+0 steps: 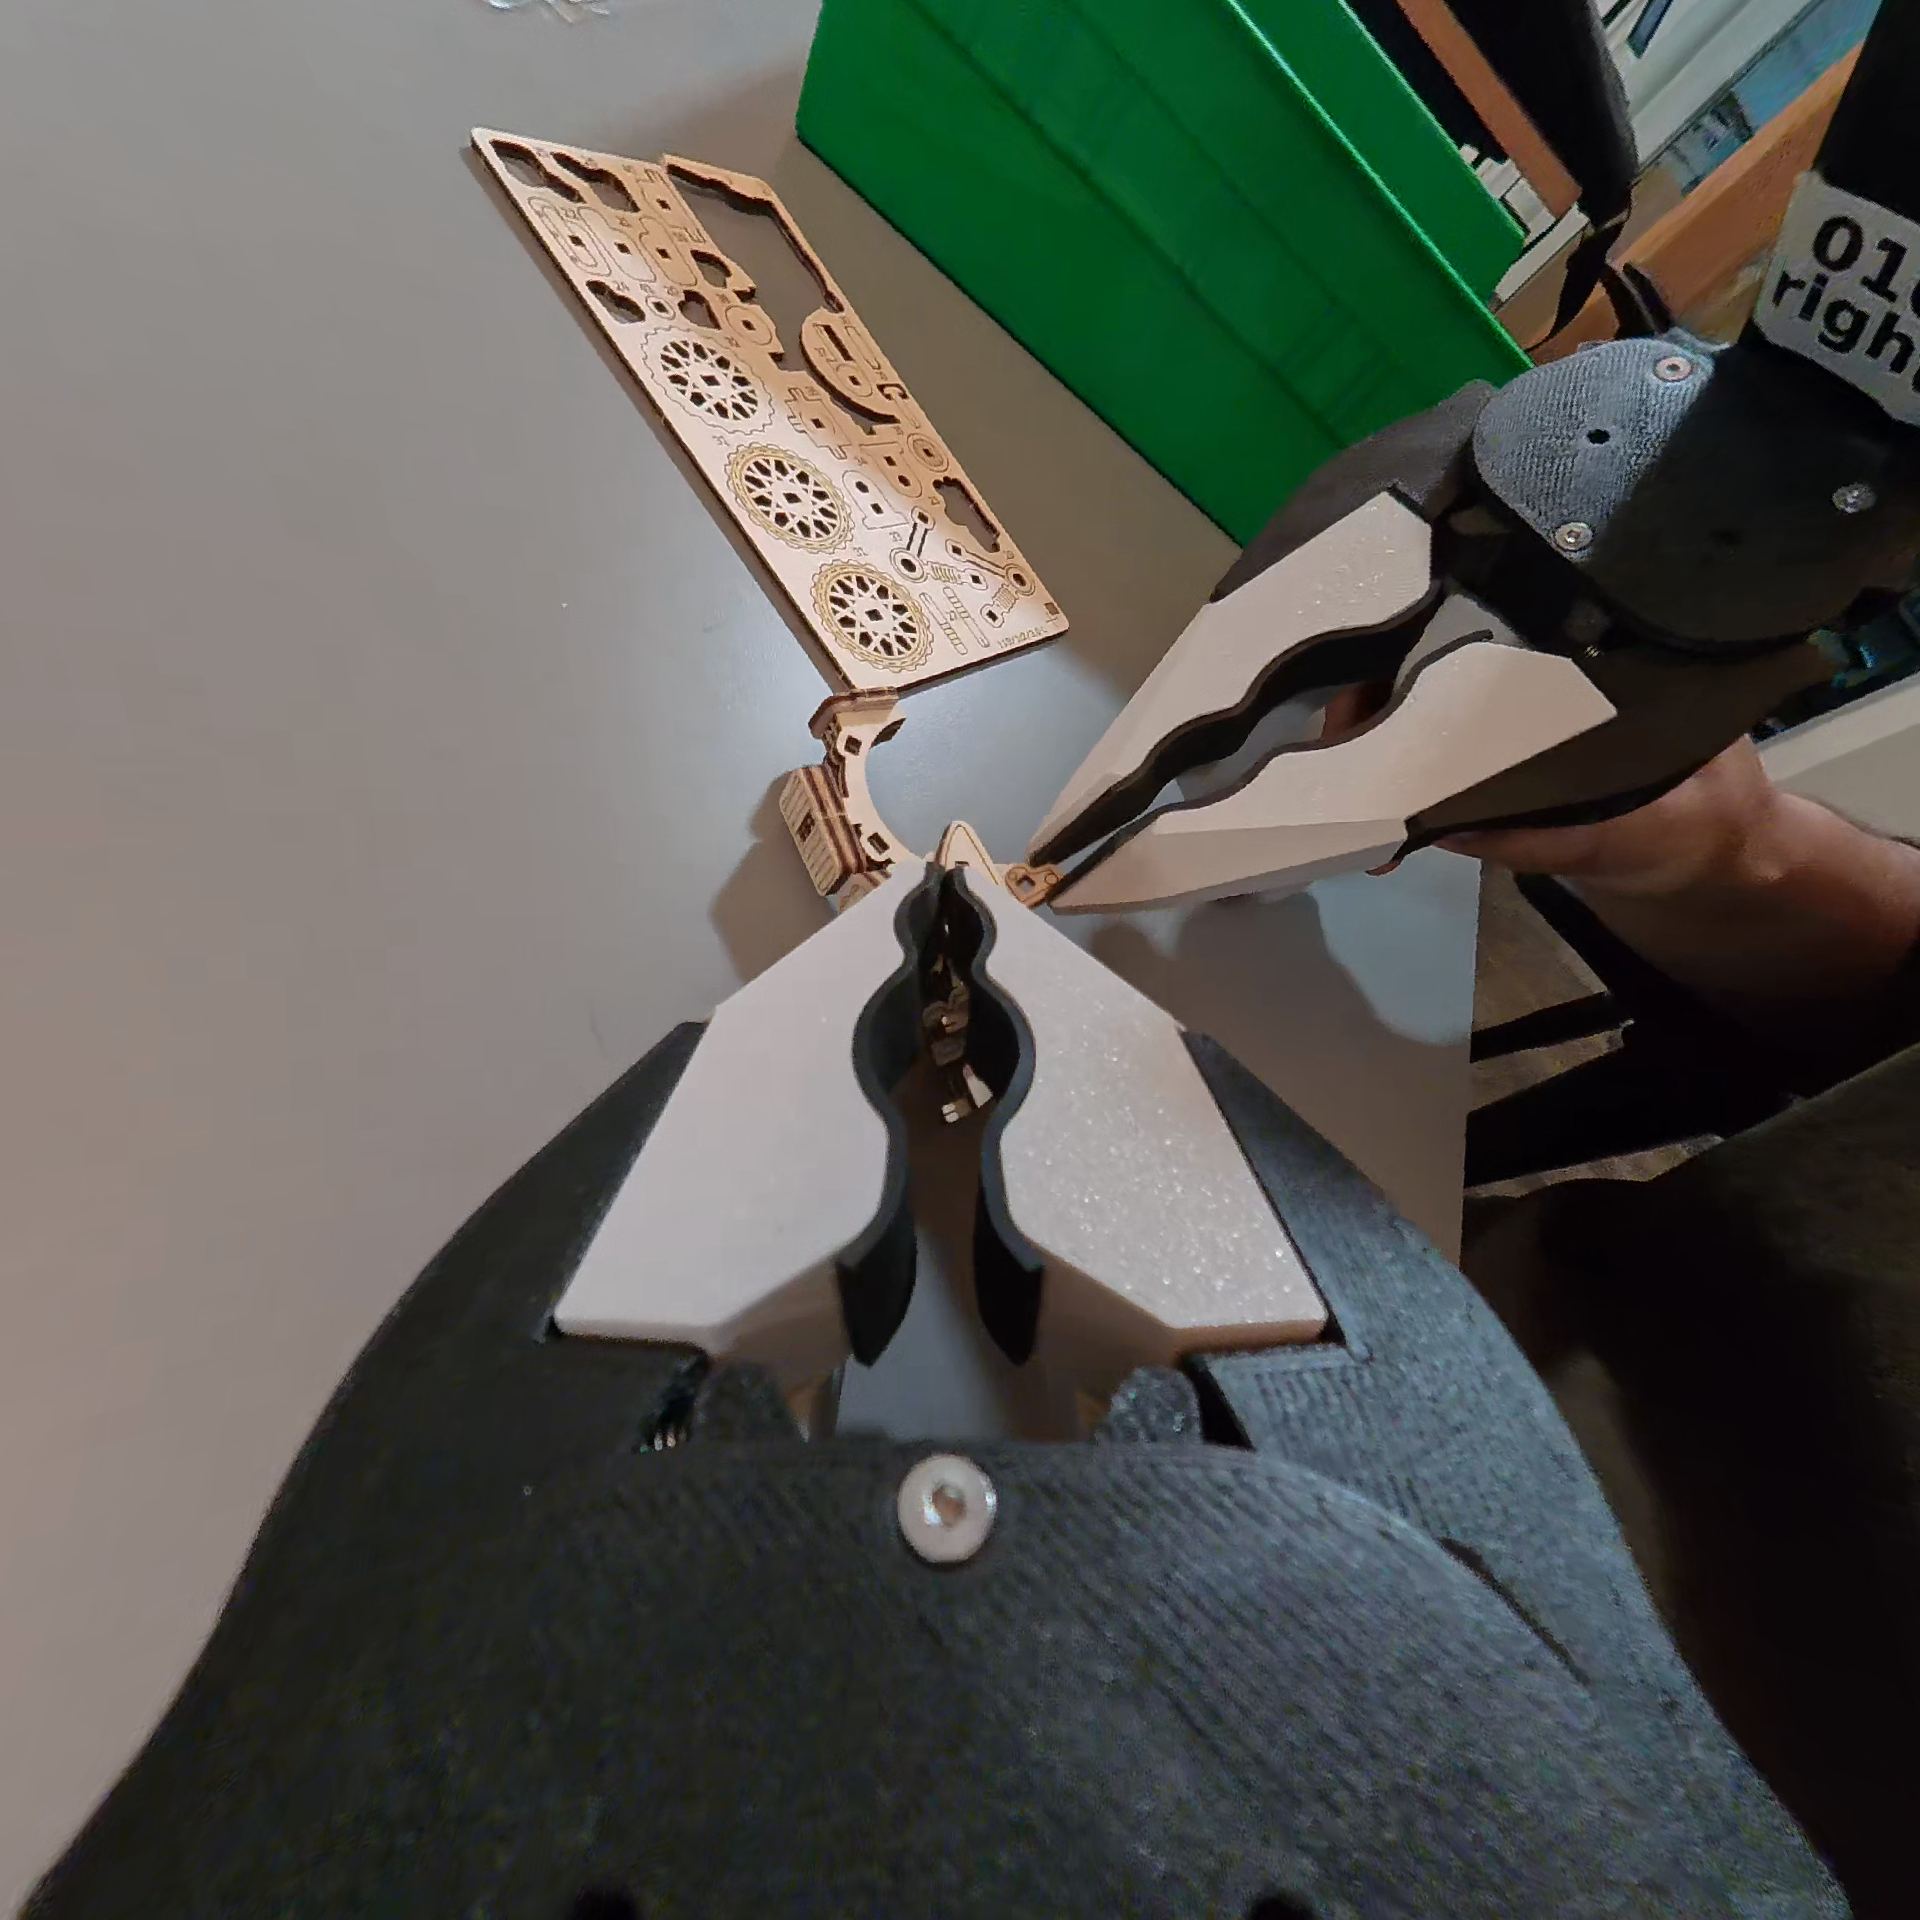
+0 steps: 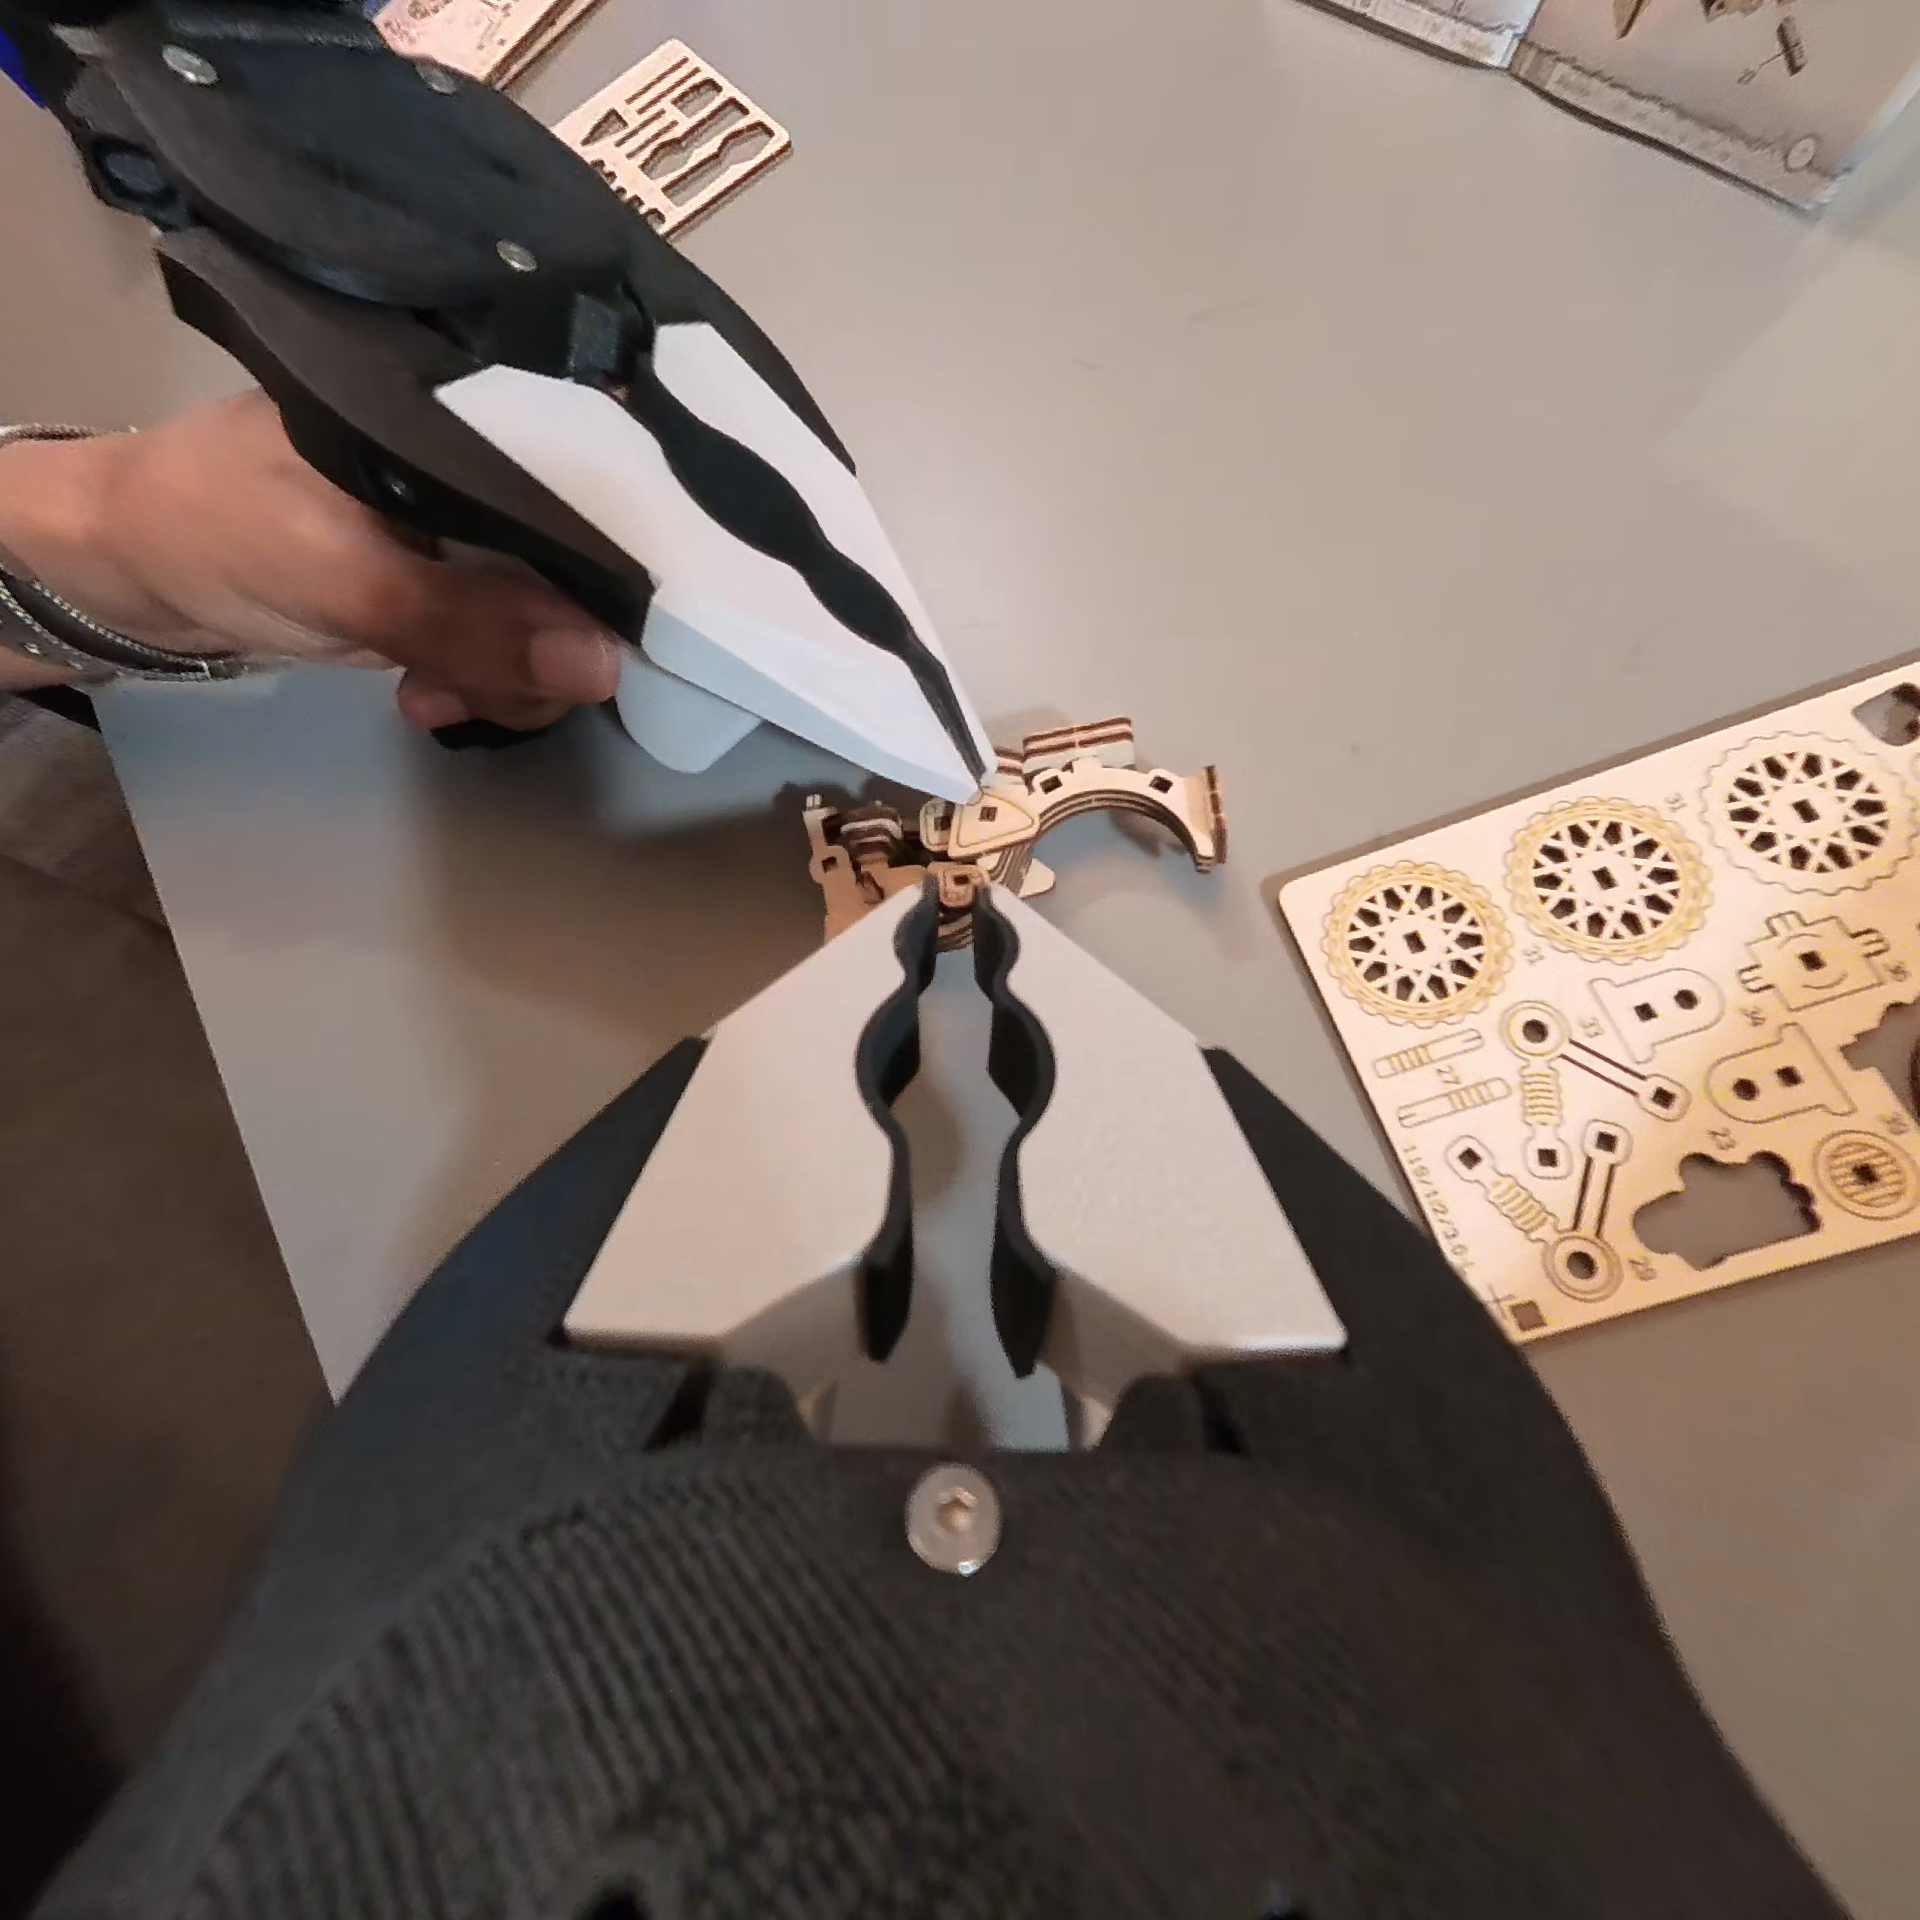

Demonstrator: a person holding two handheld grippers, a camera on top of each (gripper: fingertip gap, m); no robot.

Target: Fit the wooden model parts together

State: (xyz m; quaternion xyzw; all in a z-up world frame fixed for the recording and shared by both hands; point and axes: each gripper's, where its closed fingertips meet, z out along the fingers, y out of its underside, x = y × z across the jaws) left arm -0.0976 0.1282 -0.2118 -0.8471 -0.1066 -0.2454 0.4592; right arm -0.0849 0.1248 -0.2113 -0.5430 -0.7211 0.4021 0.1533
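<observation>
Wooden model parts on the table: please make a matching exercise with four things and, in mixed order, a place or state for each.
1. small wooden piece
2. half-built model
3. sheet with wheels
4. green box

a. lies flat, some parts already gone
b. pinched in the right tongs
c. held by the left tongs
d. stands behind the sheet

Pairs: 1-b, 2-c, 3-a, 4-d

The left tongs (image 1: 951, 883) cover most of the half-built wooden model (image 1: 847, 821) where they grip it. The parts sheet (image 2: 1621, 1039) runs off the right edge in the right wrist view. The small piece (image 2: 958, 886) in the right tongs (image 2: 956, 899) is too small to identify. Papers (image 2: 1662, 94) on the tabletop (image 2: 1247, 468) are cut off at the top.
</observation>
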